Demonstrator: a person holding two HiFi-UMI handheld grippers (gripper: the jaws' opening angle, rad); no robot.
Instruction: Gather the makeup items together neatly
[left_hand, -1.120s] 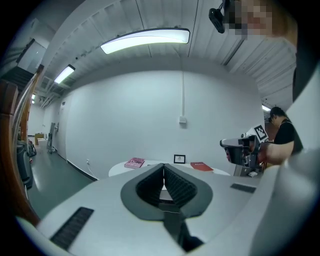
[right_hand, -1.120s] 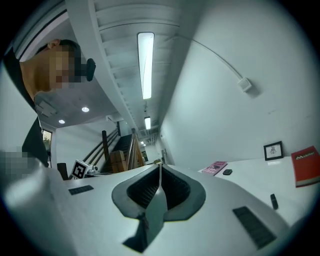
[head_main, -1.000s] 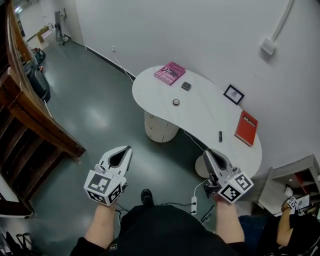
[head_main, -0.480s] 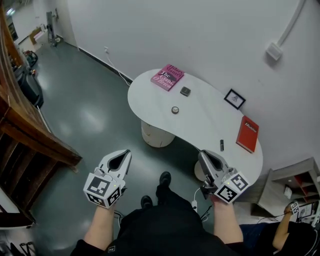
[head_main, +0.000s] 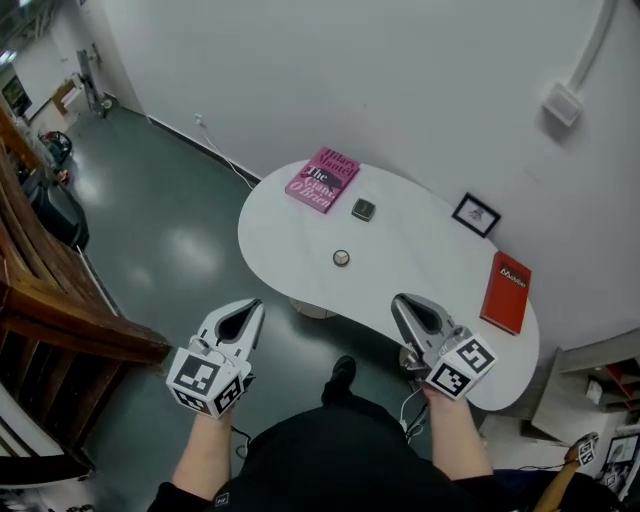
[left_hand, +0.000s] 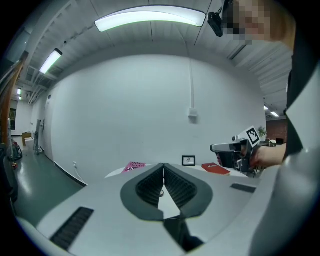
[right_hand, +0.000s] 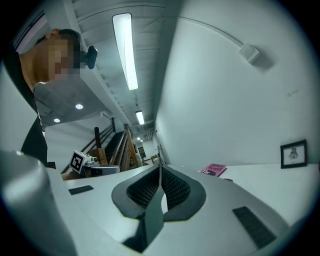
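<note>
On the white table (head_main: 290, 250) lie a small square dark compact (head_main: 363, 209) and a round compact (head_main: 342, 258), apart from each other. My left gripper (head_main: 254, 304) hangs over the floor, left of the table's near edge, shut with nothing in it. My right gripper (head_main: 401, 300) is over the table's near edge, also shut and empty. In the left gripper view the jaws (left_hand: 163, 166) meet at the tips, and the right gripper (left_hand: 234, 149) shows to the right. The right gripper view shows its closed jaws (right_hand: 160, 169). A dark tube seen earlier is hidden now.
A pink book (head_main: 322, 180) lies at the table's far left end, a red book (head_main: 509, 292) at its right end, and a small black picture frame (head_main: 476, 214) stands by the wall. A wooden stair rail (head_main: 60, 300) runs along the left. A grey floor surrounds the table.
I have stepped closer, so the table sits nearer and lower in the head view. The small dark tube near the red book has slipped behind my right gripper. Both grippers stay shut.
</note>
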